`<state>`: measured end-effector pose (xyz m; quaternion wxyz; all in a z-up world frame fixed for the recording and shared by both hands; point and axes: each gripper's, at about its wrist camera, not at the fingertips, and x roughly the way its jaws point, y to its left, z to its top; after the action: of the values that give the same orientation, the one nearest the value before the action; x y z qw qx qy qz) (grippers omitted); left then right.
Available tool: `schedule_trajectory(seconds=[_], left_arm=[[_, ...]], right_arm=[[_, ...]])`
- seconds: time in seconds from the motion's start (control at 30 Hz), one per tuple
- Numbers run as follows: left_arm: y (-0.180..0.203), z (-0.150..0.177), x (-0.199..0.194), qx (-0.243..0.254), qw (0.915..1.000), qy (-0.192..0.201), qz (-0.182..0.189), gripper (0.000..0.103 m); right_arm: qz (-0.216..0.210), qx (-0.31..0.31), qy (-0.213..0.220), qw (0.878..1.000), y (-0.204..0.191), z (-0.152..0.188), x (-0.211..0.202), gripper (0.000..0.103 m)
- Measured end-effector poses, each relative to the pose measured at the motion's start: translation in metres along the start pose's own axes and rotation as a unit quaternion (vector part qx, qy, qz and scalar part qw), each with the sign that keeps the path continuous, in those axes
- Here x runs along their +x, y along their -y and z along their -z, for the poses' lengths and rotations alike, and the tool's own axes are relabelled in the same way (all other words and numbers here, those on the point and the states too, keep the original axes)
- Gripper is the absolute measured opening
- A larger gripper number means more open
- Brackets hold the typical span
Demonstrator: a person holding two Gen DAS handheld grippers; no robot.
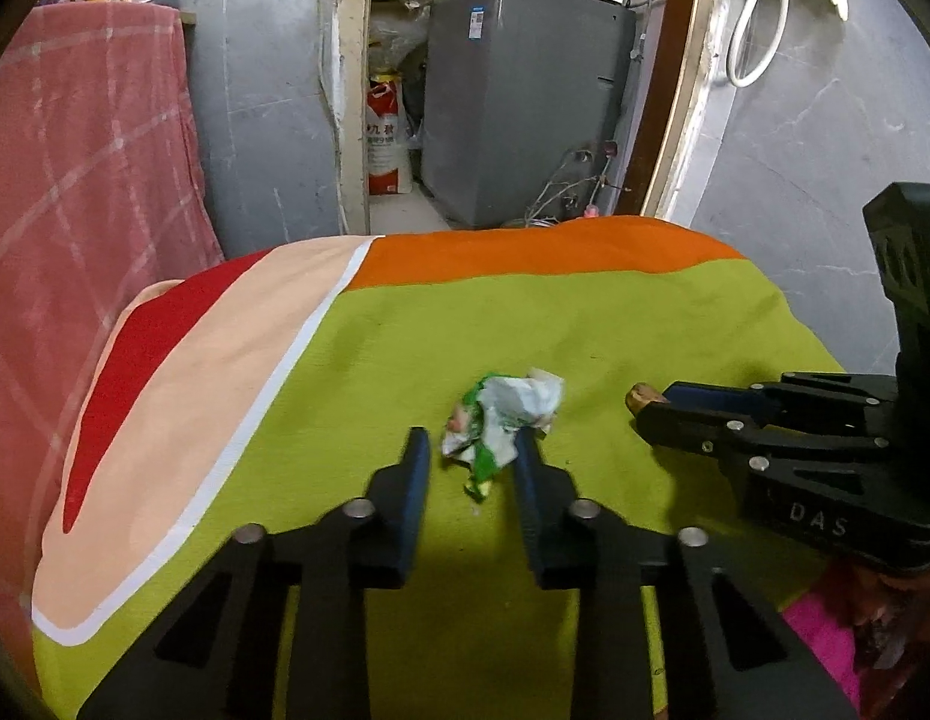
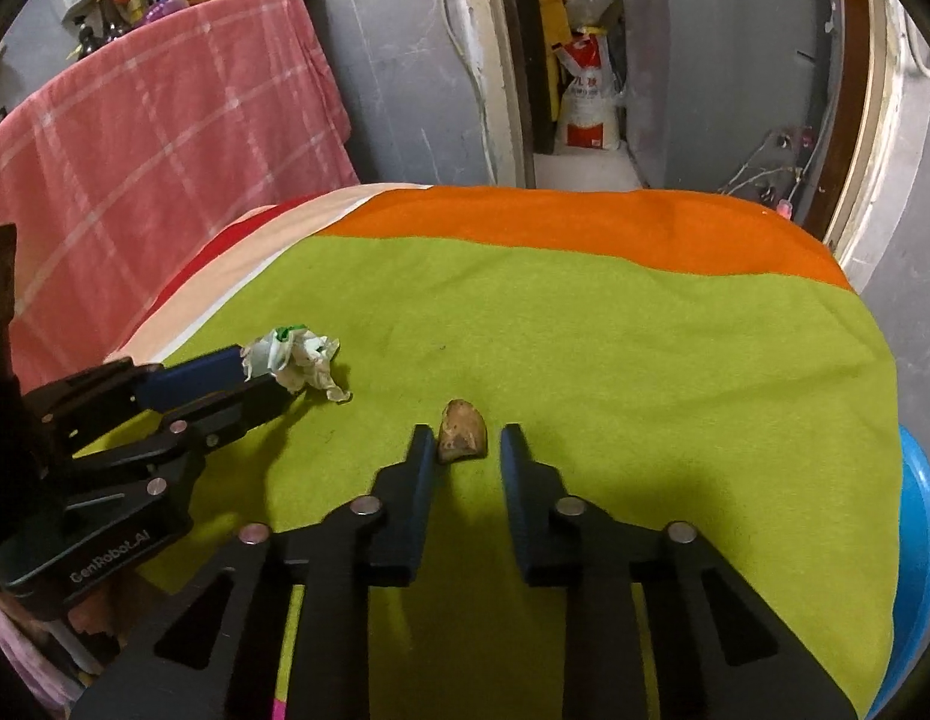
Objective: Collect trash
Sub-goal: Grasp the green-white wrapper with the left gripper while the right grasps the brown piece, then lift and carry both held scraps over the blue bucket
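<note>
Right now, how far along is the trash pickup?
Nothing looks collected yet. The left gripper is open around the crumpled green-and-white wrapper, and the right gripper is open around the brown scrap; both pieces lie on the green cloth. Left: close, lift, bin both. No bin is clearly visible.

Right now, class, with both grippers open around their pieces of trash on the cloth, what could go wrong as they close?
1. The left gripper has the crumpled wrapper only at its fingertips; it may slip out.
2. The right gripper has the brown scrap off-centre beside one finger, so closing may nudge it away.
3. Low fingers may snag the green cloth.
</note>
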<state>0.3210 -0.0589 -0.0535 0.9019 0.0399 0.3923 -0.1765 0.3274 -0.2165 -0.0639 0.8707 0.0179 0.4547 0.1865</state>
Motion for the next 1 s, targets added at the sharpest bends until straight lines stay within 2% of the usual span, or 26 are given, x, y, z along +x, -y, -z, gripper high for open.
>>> schedule_trajectory(seconds=[0.07, 0.17, 0.37, 0.57, 0.77, 1.0], left_arm=[[0.001, 0.0, 0.0, 0.001, 1.0, 0.001, 0.0, 0.009], [0.003, 0.001, -0.002, 0.002, 1.0, 0.006, 0.0, 0.004], [0.008, 0.004, -0.014, -0.007, 0.9998, 0.02, 0.0, 0.003], [0.022, 0.003, -0.033, -0.018, 0.9987, 0.048, 0.0, 0.002], [0.044, 0.0, -0.065, -0.024, 0.9943, 0.104, 0.009, 0.002], [0.079, -0.007, -0.101, -0.018, 0.9839, 0.176, 0.027, 0.002]], right_arm=[[-0.005, 0.002, 0.002, 1.0, 0.001, 0.0, -0.001, 0.014], [-0.005, -0.002, 0.009, 1.0, 0.0, 0.002, -0.005, 0.014], [0.013, -0.017, 0.045, 0.999, -0.007, 0.011, -0.026, 0.014], [0.018, -0.01, 0.108, 0.994, -0.005, 0.024, -0.064, 0.014], [0.052, -0.022, 0.183, 0.982, -0.008, 0.036, -0.113, 0.014], [0.103, -0.031, 0.263, 0.959, -0.007, 0.05, -0.171, 0.014]])
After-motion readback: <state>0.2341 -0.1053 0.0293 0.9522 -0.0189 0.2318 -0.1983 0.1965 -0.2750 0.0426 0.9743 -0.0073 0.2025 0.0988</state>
